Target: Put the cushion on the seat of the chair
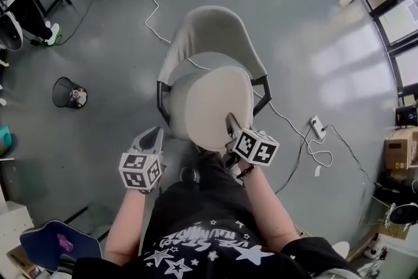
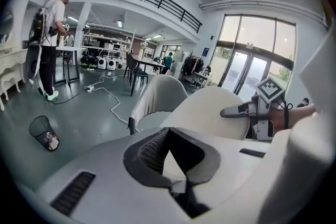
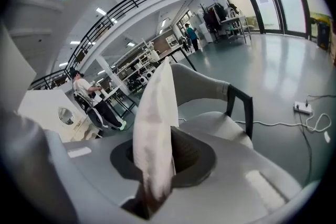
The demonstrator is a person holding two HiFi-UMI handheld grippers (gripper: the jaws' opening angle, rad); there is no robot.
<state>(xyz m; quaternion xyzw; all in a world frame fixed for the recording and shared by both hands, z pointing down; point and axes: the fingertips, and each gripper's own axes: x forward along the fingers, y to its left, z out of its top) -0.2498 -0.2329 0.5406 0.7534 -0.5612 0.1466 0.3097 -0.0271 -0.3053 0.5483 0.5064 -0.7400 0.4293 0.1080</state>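
Note:
A round beige cushion [image 1: 212,108] hangs tilted just over the seat of the beige chair [image 1: 212,32] with the black frame. My right gripper [image 1: 232,126] is shut on the cushion's near right edge; in the right gripper view the cushion [image 3: 155,128] stands edge-on between the jaws of that gripper [image 3: 157,165], with the seat [image 3: 220,126] beyond. My left gripper [image 1: 157,132] is at the cushion's near left edge, jaws apart. In the left gripper view the cushion [image 2: 210,110] lies ahead to the right of that gripper [image 2: 170,157]; something pale shows in the gap.
A black waste bin [image 1: 68,91] stands on the floor to the left. A white cable [image 1: 150,16] runs behind the chair to a power strip [image 1: 318,127] on the right. A person [image 1: 26,3] stands far left. Boxes [image 1: 400,147] sit at the right edge.

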